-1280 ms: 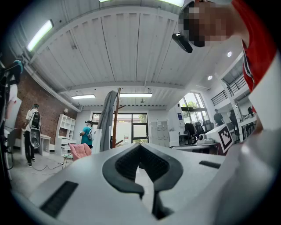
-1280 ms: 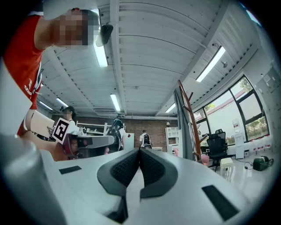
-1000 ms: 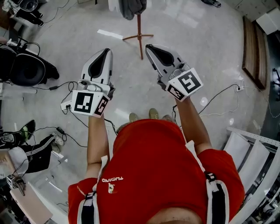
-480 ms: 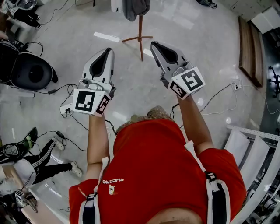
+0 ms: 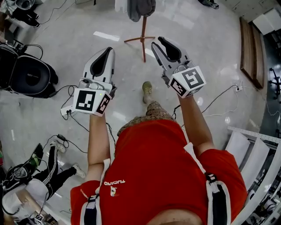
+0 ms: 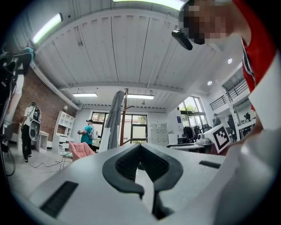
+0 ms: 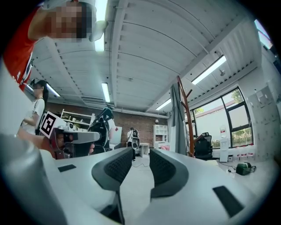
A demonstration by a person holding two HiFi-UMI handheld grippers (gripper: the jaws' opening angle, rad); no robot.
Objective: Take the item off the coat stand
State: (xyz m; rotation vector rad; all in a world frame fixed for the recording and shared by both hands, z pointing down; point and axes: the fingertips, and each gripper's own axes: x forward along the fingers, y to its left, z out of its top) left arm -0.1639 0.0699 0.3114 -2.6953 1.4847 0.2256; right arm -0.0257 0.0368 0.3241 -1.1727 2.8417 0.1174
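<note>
1. Stepped forward since a second ago, with one shoe (image 5: 147, 89) now out on the floor, behind and between the two sets of jaws.
2. Opening at this moment on the right gripper (image 7: 141, 151): jaws partway spread, nothing between the pads.
3. Pressed together on the left gripper (image 6: 139, 147), pinching nothing.
4. Hanging well ahead of both sets of jaws and between their lines: grey garment (image 5: 141, 9), draped on the wooden coat stand (image 5: 143, 37), touched by neither.

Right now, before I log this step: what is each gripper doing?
Left gripper: shut, empty.
Right gripper: jaws opening, nothing between them.
</note>
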